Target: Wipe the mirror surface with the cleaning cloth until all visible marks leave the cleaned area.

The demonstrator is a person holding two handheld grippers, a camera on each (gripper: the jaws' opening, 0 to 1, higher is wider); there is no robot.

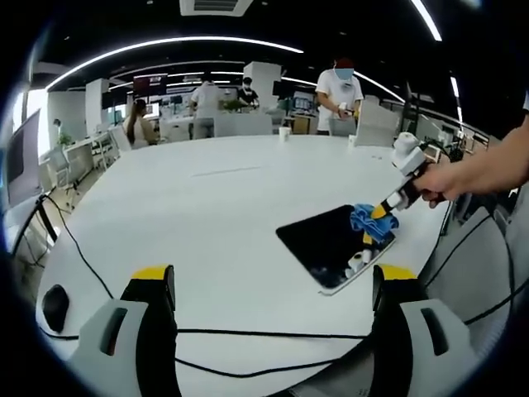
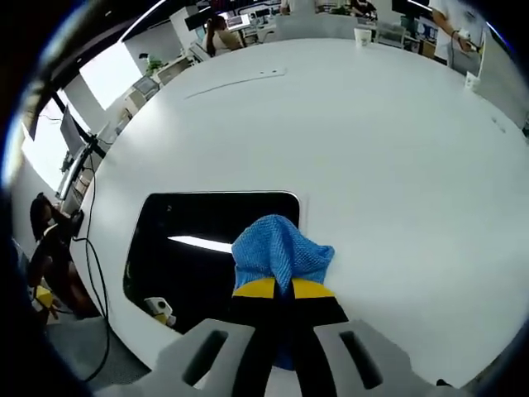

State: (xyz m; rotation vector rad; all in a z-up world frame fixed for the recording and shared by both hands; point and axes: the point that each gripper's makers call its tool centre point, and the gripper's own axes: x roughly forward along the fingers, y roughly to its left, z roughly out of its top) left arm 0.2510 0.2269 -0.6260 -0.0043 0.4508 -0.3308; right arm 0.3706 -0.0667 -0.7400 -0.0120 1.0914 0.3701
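**A:** Over at about 4 o'clock in the left gripper view sits the mirror [image 1: 331,246], a dark rounded rectangle lying flat on the big white table [image 1: 207,215], close to the table's near-right edge. It looks almost black with a thin pale rim, and there's a bright streak of ceiling light reflected in it in the right gripper view. Can't make out any marks on the glass from these shots.

**B:** Yeah, and the cleaning cloth [image 2: 279,254]? Blue, knobbly weave, bunched into a lump. It's resting on the mirror's corner, towards 5 o'clock of the glass in the right gripper view.

**A:** Right gripper [image 2: 275,287] has its yellow-tipped jaws pinched together on the cloth, angled down onto the mirror. From the left gripper view you see a hand [image 1: 438,184] coming in from 3 o'clock, forearm stretched out, holding that gripper tilted down and leftward.

**B:** And the left gripper [image 1: 273,285]?

**A:** Jaws spread wide, nothing between them, hanging above the near table edge at 6 o'clock, well apart from the mirror. A black cable [image 1: 248,334] runs across the table just beyond its tips.
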